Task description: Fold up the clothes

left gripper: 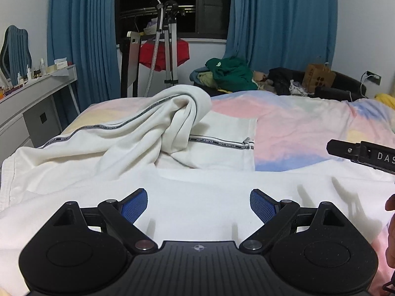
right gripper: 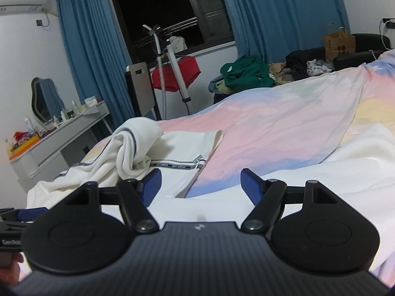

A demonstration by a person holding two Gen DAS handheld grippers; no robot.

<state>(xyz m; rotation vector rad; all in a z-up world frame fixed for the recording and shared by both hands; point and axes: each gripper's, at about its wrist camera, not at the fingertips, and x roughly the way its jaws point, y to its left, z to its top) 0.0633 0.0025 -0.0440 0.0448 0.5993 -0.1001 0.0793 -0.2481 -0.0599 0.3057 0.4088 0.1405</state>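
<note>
Both grippers were wide open and holding nothing. The left gripper (left gripper: 198, 206) hovered low over a smooth white garment (left gripper: 222, 197) spread on the bed (left gripper: 296, 128), its blue pads (left gripper: 134, 204) well apart with bare cloth between them. The right gripper (right gripper: 201, 185) sat just beside it to the right, jaws spread the same way, above the same white cloth (right gripper: 333, 177).

Ahead of the left gripper and a bit to its left was a cream zip-up top (left gripper: 118, 143), and that one was a mess: one side lay flat with the zip tape (left gripper: 222, 144) running across, while the other side was heaped up in a rumpled hump (left gripper: 182, 106) over it. From the right gripper it was ahead and to the left (right gripper: 138, 148).

My guess on the step: somewhere between grabs. The cream top was half flat and half bunched, which would fit either a fold in progress or a piece just dropped there, so I wouldn't call it. Whatever came next would need a pinch on an edge or corner, both grippers pulling evenly so the cloth doesn't drag.

Containers: only a brown paper bag (left gripper: 318, 76), far ahead to the right on a dark couch. Couldn't see inside it.
</note>
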